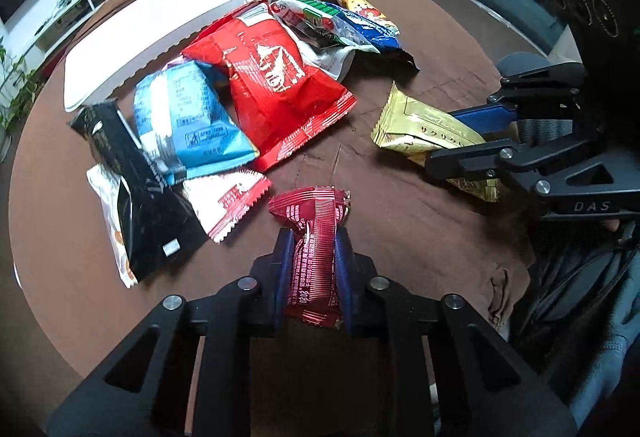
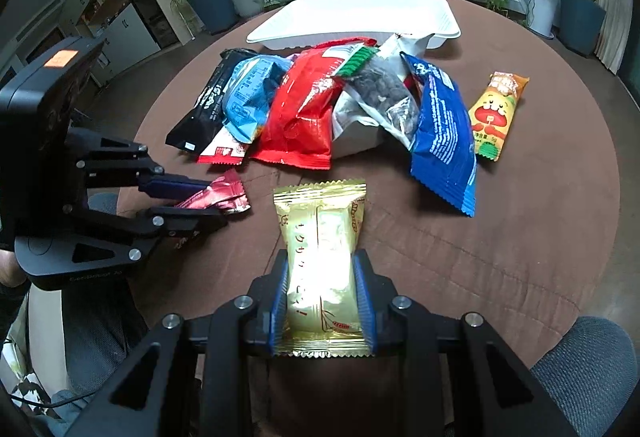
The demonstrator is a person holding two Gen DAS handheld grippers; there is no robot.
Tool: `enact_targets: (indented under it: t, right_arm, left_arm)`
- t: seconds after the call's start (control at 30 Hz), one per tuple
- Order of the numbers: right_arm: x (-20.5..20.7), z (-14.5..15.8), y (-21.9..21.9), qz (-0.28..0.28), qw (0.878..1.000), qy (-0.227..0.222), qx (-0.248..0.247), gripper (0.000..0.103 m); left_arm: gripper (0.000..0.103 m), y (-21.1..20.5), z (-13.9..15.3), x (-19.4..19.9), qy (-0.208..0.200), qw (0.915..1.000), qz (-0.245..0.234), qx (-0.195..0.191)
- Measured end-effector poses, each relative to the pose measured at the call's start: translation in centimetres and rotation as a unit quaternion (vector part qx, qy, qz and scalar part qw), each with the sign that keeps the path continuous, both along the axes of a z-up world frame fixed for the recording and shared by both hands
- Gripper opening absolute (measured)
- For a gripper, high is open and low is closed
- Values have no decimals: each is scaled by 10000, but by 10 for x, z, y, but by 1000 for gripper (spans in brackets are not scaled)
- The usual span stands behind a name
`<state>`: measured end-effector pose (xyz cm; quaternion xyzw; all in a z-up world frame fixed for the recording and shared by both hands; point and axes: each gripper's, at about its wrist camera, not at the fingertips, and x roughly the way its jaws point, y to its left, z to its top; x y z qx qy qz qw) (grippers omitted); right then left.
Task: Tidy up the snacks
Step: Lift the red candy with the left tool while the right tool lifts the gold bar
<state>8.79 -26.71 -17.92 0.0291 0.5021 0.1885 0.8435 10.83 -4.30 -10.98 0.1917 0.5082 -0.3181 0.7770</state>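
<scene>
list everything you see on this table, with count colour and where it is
tray: 1, white, far side of table
pile of snack packs: several; black, light blue, red, clear, dark blue; before the tray
orange snack bar: 1, right of pile, apart
dark red pack: 1, between left gripper's fingers
gold pack: 1, between right gripper's fingers
table: 1, brown, round
left gripper: shut on dark red pack
right gripper: shut on gold pack

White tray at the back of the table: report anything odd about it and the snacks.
The white tray is bare inside in the right wrist view; every snack sits outside it. Most lie heaped before it, the big red bag overlapping its neighbours. The left gripper pinches a dark red packet; the right gripper grips a gold packet.
</scene>
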Motion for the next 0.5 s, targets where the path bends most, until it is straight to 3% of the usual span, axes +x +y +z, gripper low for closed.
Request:
enact_targets:
  t: [0.23,0.5]
  right_arm:
    - [0,3,-3,-55,9998,21,192,32]
    - [-3,7,-9,-79,9989,63,455,32]
  left_arm:
    - [17,21,9,-8,151,9974,350,-611]
    - [17,39,22,-19,229,9864,831,-1400]
